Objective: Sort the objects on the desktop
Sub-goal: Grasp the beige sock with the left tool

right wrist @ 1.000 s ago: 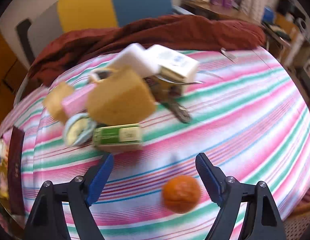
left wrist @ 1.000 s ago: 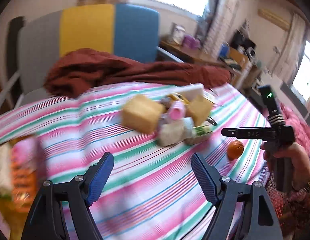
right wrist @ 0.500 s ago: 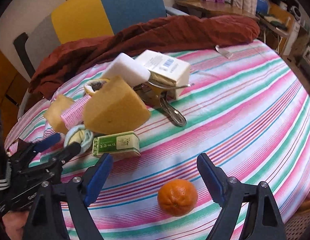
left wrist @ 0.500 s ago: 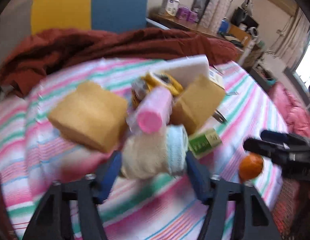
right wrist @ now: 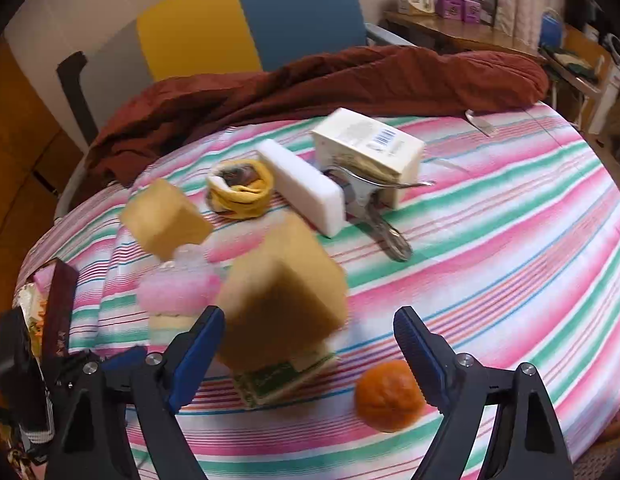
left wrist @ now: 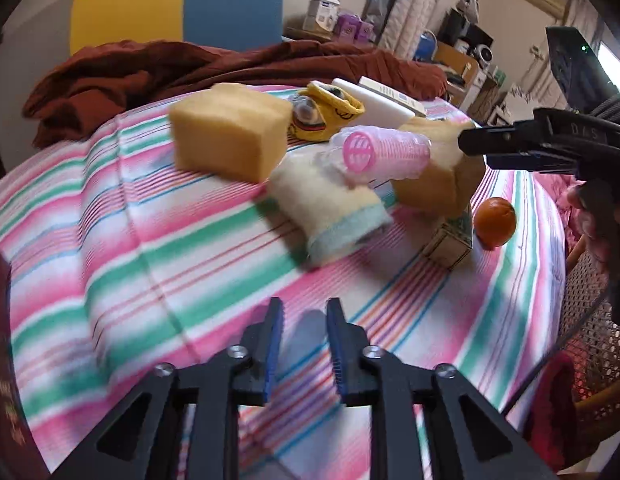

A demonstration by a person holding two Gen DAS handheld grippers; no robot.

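Where stripes lie bare, tablecloth (left wrist: pixel 149 264).

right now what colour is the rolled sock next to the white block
Yellow, with a dark inside; the rolled sock shows best in the right wrist view.

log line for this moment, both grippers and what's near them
left gripper: shut, empty | right gripper: open, empty | orange: on striped cloth, by right finger

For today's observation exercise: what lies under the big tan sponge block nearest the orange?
A small green-labelled box lies under the tan sponge block, with one end showing beside the orange. The rest of the box and the striped cloth beneath are covered.
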